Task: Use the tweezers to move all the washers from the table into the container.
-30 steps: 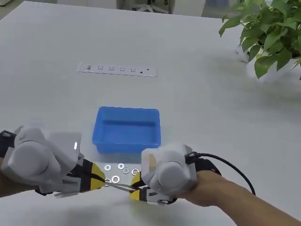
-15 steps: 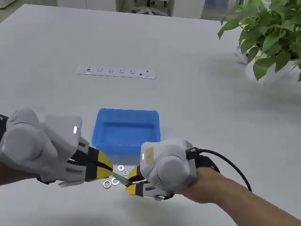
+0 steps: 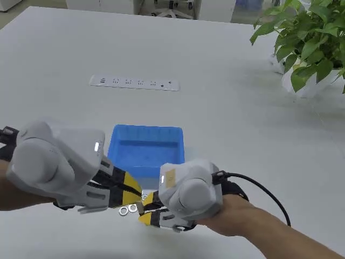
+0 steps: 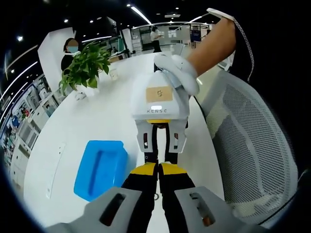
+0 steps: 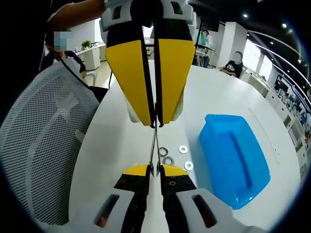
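Note:
Thin metal tweezers [image 5: 153,145] run between the two grippers above the white table [image 3: 232,108]. My right gripper [image 5: 154,169] is shut on their near end. Facing it, my left gripper [image 5: 155,124] has its yellow jaws shut on the far end. In the head view the left gripper [image 3: 137,190] and right gripper [image 3: 144,212] meet tip to tip just in front of the blue container [image 3: 145,148]. Several washers [image 5: 168,160] lie on the table beside the container [image 5: 233,160]; two washers [image 3: 128,209] show under the jaws. The container looks empty.
A white power strip [image 3: 135,82] lies beyond the container. A potted plant [image 3: 307,38] stands at the far right. A mesh chair [image 5: 43,145] is at the table's near edge. Open tabletop stretches right of the container.
The left gripper has moved right and up toward the right gripper, so their jaws now meet. It hides most of the washers in the head view.

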`<control>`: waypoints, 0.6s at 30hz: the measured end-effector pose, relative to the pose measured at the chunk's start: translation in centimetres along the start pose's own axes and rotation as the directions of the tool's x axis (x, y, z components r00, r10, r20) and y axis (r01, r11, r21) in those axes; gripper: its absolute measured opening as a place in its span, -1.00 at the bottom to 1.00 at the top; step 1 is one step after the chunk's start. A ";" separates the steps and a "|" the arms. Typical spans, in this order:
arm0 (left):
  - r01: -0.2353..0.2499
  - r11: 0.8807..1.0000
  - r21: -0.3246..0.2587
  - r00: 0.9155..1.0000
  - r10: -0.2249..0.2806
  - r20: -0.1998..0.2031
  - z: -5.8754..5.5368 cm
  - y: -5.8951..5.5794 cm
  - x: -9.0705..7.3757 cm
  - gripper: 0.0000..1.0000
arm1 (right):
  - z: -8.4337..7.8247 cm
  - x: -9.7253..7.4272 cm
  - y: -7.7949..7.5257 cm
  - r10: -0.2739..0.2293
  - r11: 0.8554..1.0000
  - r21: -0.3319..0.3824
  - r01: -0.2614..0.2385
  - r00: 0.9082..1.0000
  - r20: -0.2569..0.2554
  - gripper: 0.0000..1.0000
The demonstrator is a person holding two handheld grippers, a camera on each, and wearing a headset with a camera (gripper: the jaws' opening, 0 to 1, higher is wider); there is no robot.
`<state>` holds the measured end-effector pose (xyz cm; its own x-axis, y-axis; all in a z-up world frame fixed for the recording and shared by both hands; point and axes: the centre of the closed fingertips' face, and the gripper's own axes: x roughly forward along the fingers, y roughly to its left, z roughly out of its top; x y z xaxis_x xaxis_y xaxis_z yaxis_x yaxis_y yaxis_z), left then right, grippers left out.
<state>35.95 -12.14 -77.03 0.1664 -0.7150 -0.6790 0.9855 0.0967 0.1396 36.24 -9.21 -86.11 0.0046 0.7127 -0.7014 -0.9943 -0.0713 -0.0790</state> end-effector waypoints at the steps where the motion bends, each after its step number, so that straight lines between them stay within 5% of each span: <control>1: 0.002 1.000 0.003 1.000 -0.002 0.001 0.0 -0.1 0.1 -0.89 | 0.0 0.0 0.0 0.001 1.000 -0.001 -0.001 1.000 -0.002 -0.79; 18: 0.011 1.000 0.016 1.000 -0.012 0.022 -0.1 0.0 0.9 -0.84 | -0.5 0.0 0.3 0.005 1.000 -0.002 -0.005 1.000 -0.002 -0.79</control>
<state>36.14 -12.74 -77.69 0.1540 -0.7310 -0.6648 0.9866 0.0773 0.1435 35.99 -9.58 -86.45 -0.0005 0.7112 -0.7030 -0.9941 -0.0765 -0.0767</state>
